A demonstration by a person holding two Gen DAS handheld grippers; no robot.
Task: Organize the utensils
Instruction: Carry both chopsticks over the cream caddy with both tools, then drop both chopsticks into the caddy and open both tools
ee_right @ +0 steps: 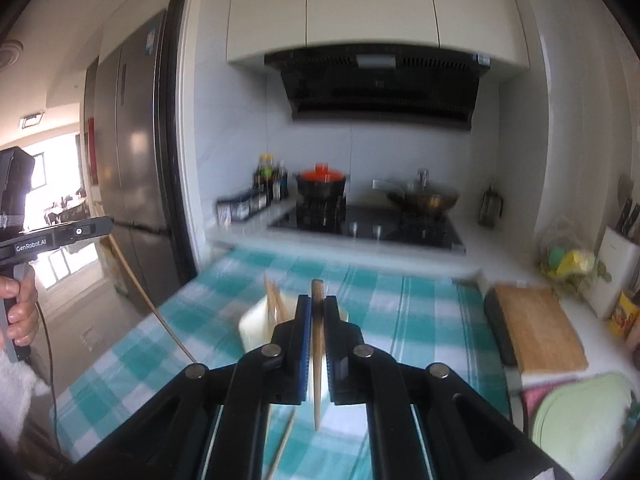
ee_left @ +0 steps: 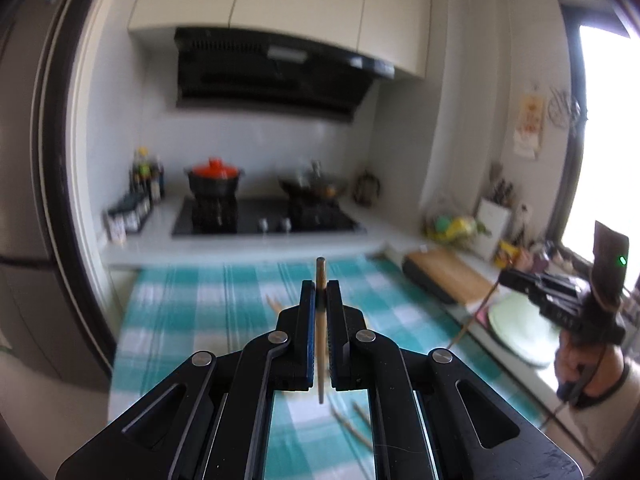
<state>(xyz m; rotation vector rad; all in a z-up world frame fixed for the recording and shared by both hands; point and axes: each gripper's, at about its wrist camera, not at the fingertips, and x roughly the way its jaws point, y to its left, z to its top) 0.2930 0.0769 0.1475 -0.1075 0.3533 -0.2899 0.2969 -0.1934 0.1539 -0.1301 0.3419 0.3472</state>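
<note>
White tiled walls (ee_right: 240, 128) and cream upper cabinets (ee_right: 368, 4) frame a black range hood (ee_right: 380, 84) over the gas hob (ee_right: 368, 226) — a steel refrigerator (ee_right: 132, 140) stands left, and bright daylight pours through the window (ee_left: 604, 128) on the right.

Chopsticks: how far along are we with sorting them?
Done: a few chopsticks already stand in the white holder. In hand: the left gripper and right gripper are each shut on one chopstick, both held off the cloth. Left: at least two loose chopsticks lie on the cloth.
</note>
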